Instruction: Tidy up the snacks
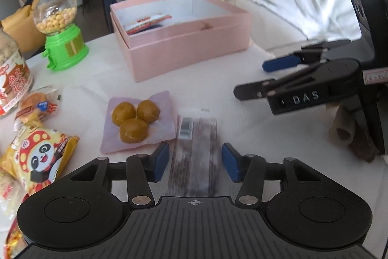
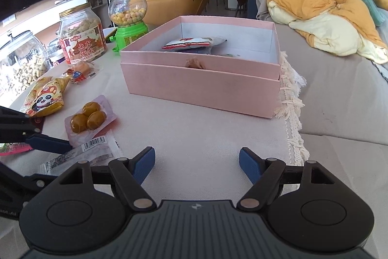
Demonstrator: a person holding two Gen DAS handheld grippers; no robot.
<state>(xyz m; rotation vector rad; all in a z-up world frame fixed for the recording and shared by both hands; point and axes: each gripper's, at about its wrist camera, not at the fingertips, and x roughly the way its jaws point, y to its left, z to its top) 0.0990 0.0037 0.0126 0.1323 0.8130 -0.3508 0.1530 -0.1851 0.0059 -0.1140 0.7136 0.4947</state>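
A pink box (image 1: 189, 52) stands open on the white cloth; it also shows in the right wrist view (image 2: 201, 86) with a red-and-white snack packet (image 2: 191, 43) inside. My left gripper (image 1: 195, 162) is open, its pads on either side of a clear snack packet with a barcode (image 1: 194, 152) lying flat; that packet also shows in the right wrist view (image 2: 82, 154). A pack of three brown eggs (image 1: 135, 120) lies just left of it. My right gripper (image 2: 197, 163) is open and empty above bare cloth, in front of the box.
A panda snack bag (image 1: 41, 157), a small wrapped bun (image 1: 36, 106), a peanut jar (image 2: 82, 35) and a green candy dispenser (image 1: 61, 28) stand at the left. A large glass jar (image 2: 19, 64) is at far left. The fringed cloth edge (image 2: 293, 113) and a sofa with a yellow blanket (image 2: 322, 9) lie right.
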